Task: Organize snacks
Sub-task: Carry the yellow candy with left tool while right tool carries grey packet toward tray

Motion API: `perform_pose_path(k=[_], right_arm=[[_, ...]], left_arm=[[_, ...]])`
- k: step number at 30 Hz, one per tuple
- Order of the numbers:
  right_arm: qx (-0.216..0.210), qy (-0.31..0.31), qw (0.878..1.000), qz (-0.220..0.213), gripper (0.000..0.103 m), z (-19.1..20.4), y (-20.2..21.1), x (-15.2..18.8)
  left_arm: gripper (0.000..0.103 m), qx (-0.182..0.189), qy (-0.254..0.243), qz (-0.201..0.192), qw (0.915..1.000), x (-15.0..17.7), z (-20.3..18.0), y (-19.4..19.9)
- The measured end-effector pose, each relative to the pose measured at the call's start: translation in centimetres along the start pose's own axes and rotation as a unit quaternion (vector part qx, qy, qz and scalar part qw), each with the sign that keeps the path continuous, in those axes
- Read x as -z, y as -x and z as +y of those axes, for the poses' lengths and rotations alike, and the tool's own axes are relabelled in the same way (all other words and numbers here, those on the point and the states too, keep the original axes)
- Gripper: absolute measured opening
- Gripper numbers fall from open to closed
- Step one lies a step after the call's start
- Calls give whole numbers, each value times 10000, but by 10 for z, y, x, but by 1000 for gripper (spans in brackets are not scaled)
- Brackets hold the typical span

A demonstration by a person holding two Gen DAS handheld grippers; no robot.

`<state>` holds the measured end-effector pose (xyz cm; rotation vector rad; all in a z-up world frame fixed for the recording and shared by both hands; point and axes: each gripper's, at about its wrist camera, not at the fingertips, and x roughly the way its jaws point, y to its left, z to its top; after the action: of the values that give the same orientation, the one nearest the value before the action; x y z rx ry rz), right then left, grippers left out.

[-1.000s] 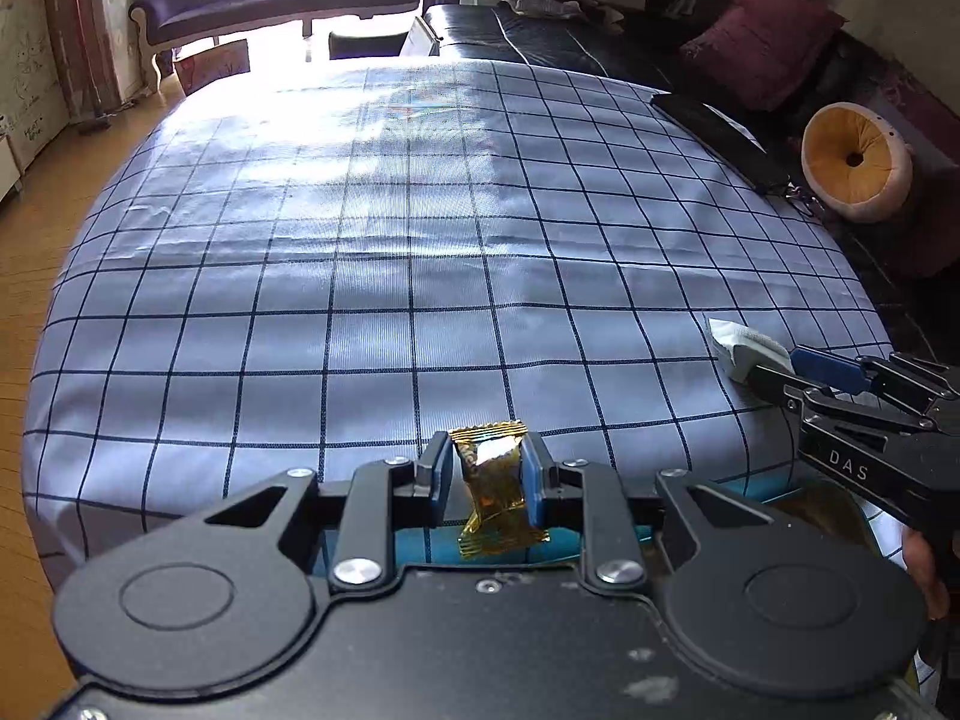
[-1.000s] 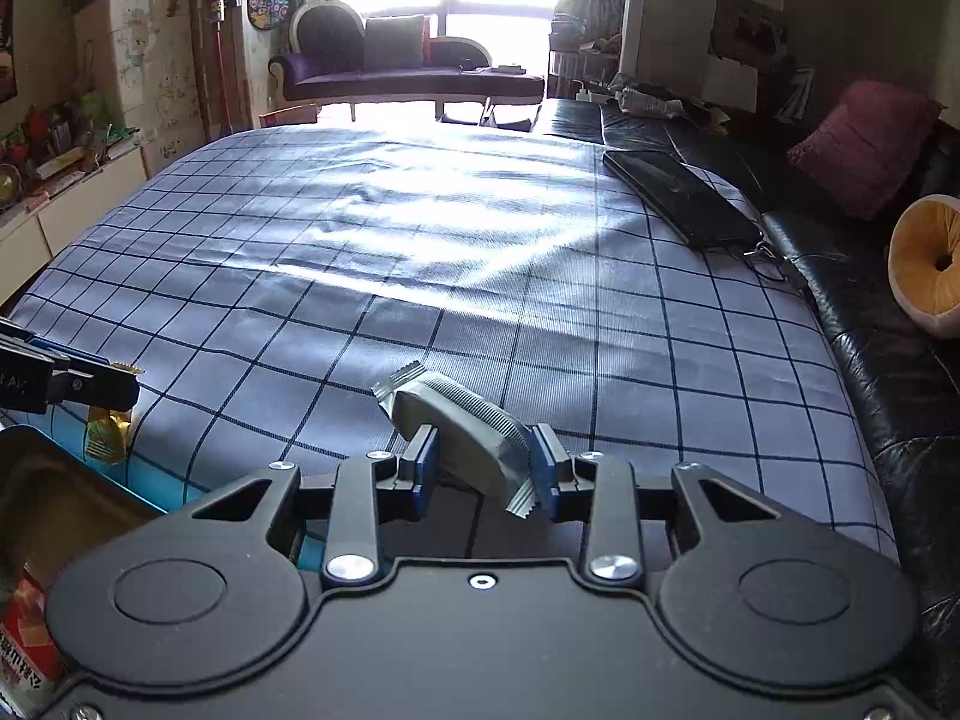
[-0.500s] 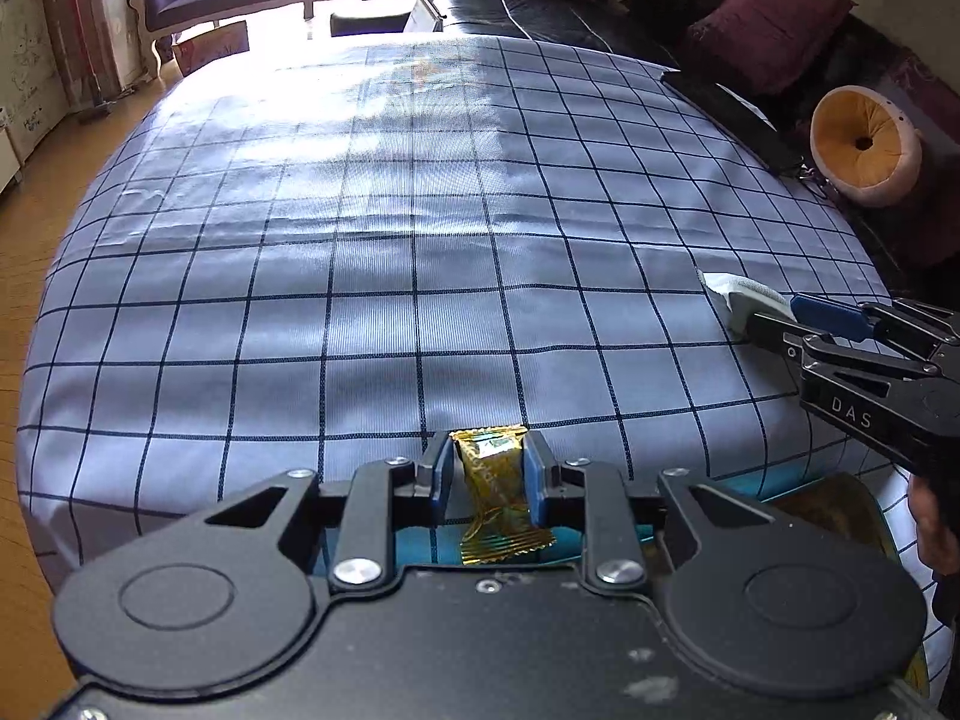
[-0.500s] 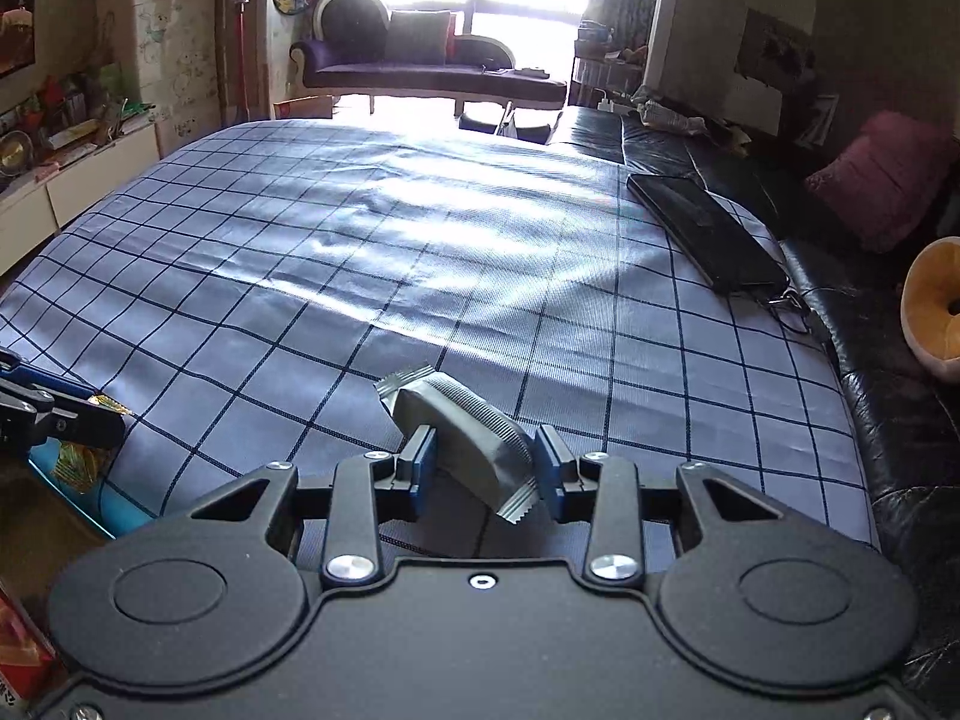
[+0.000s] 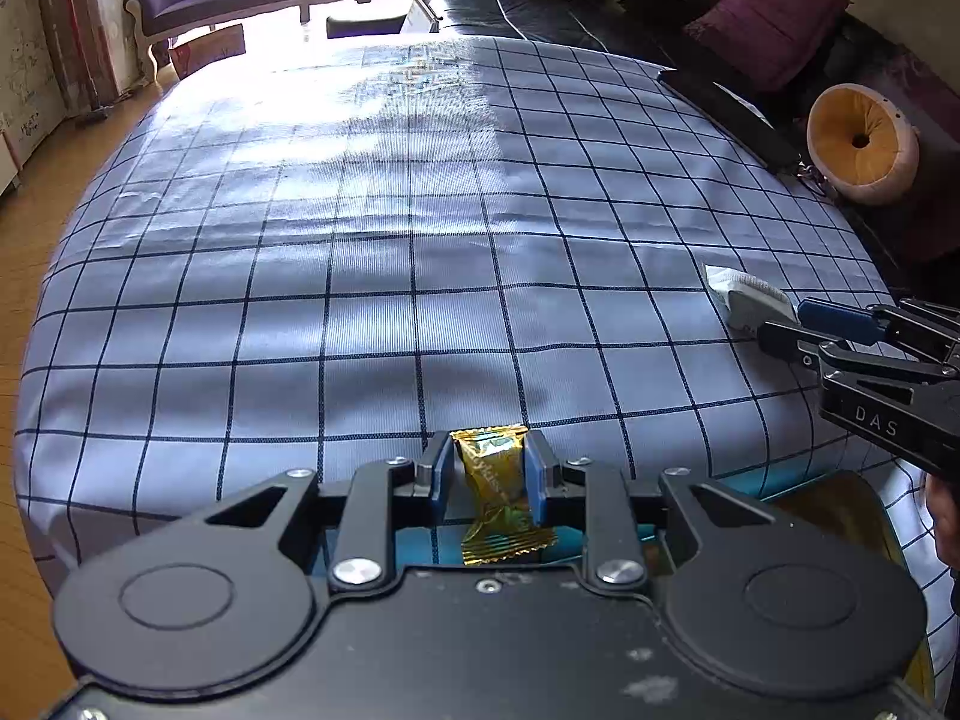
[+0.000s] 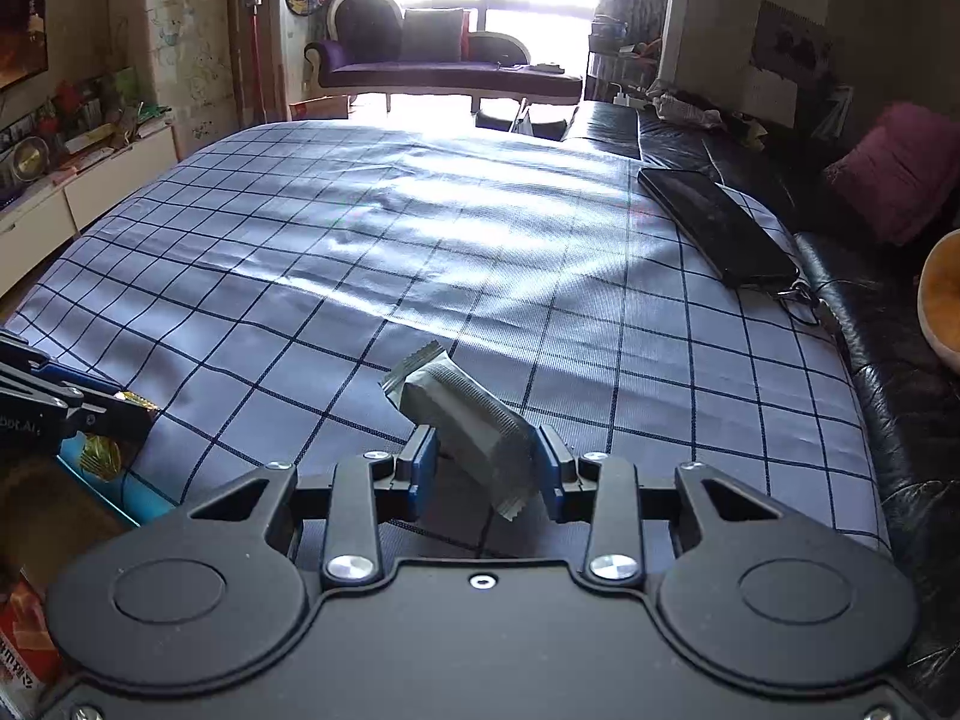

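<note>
The gold-wrapped candy stands upright, pinched at its middle between the blue pads of the left claw, at 6 o'clock in the left wrist view, just over the near edge of the checked tabletop. The grey snack packet lies slanted between the pads of the right claw, whose jaws are closing on it; the pads seem to touch its sides, so it counts as held, off the cloth.

Both snacks look picked up and on their way to a container. A teal-edged box with brown inside sits at 8 o'clock in the right wrist view, at the near tabletop edge. The next move likely calls for carrying each claw over that box and letting go from low down.

The left view shows the right claw from the side at 3 o'clock, the packet's white end poking out. Only the right view shows a red snack pack by the box, at 8 o'clock, and the dark flat case at 1 o'clock.
</note>
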<state>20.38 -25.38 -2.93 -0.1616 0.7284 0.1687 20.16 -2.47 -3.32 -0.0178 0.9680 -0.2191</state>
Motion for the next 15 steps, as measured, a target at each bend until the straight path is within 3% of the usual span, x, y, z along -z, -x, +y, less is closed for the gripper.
perform_pose_path(k=[7, 15], right_arm=[[-2, 202, 9998, -18, 46, 3, -4, -4], [62, 932, 9956, 15, 51, 14, -23, -12]], left_arm=[[26, 4, 5, 3, 10000, 0, 0, 0], [26, 13, 4, 4, 10000, -1, 0, 0]])
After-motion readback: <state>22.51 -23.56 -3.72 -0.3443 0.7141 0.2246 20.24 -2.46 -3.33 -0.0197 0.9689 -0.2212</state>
